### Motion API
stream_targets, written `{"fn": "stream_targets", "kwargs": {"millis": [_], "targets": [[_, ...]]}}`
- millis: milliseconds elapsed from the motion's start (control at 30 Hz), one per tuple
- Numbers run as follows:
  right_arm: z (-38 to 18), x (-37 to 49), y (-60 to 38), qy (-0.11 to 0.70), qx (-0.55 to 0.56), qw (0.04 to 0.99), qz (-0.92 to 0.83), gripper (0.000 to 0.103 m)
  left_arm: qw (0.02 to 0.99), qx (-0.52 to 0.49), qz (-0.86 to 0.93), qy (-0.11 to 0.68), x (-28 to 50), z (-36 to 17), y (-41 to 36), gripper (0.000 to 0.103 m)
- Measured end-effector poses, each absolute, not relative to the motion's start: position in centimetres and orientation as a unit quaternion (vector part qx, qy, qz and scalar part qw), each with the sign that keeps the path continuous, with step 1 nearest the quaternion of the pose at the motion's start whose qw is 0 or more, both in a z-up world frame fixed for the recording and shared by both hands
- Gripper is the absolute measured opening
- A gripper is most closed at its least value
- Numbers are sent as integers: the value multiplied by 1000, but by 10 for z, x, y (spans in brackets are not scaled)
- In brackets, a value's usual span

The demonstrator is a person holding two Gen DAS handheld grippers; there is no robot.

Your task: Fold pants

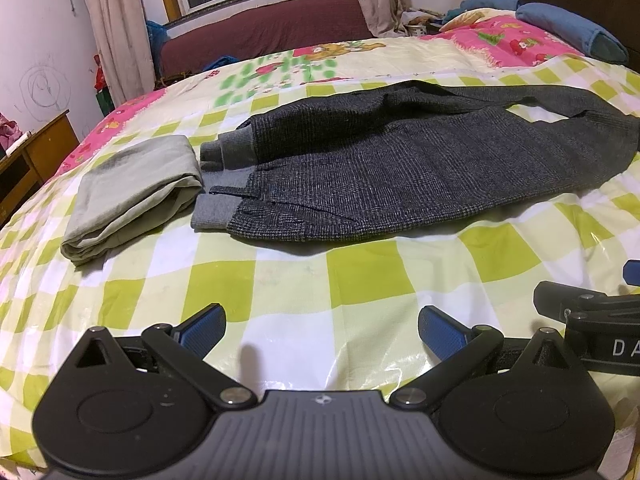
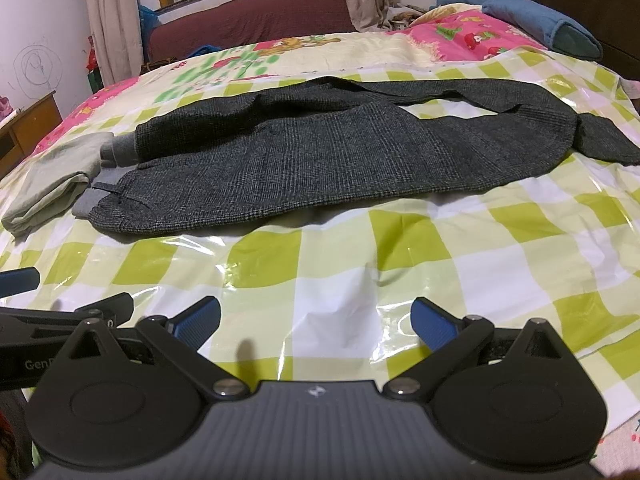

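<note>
Dark grey checked pants [image 1: 400, 160] lie across the bed, folded lengthwise, grey cuffs [image 1: 218, 184] at the left and waist end at the right; they also show in the right wrist view [image 2: 320, 160]. My left gripper [image 1: 322, 330] is open and empty, above the checked cover in front of the pants. My right gripper [image 2: 316, 320] is open and empty, also in front of the pants, and shows at the right edge of the left wrist view [image 1: 600, 320]. The left gripper shows at the left edge of the right wrist view [image 2: 60, 320].
A folded light grey-green garment [image 1: 132, 196] lies left of the cuffs, also in the right wrist view [image 2: 52, 188]. A glossy green-and-white checked cover [image 1: 360, 280] covers the bed. Blue pillows [image 1: 572, 28] lie at the far right. A wooden desk [image 1: 36, 160] stands at the left.
</note>
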State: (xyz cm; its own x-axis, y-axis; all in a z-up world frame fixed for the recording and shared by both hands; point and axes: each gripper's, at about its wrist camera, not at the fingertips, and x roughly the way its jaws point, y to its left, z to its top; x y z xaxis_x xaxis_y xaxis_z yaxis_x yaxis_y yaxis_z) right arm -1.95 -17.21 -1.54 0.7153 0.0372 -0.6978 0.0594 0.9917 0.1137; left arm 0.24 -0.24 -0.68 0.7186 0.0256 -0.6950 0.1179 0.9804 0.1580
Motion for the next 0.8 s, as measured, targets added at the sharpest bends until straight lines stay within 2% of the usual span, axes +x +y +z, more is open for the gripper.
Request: {"fn": "stream_targets", "kwargs": {"millis": [800], "targets": [[-19,-18,-170,380,64,923,-5,100,922,100,-27,373,3,-9,-4,103]]}}
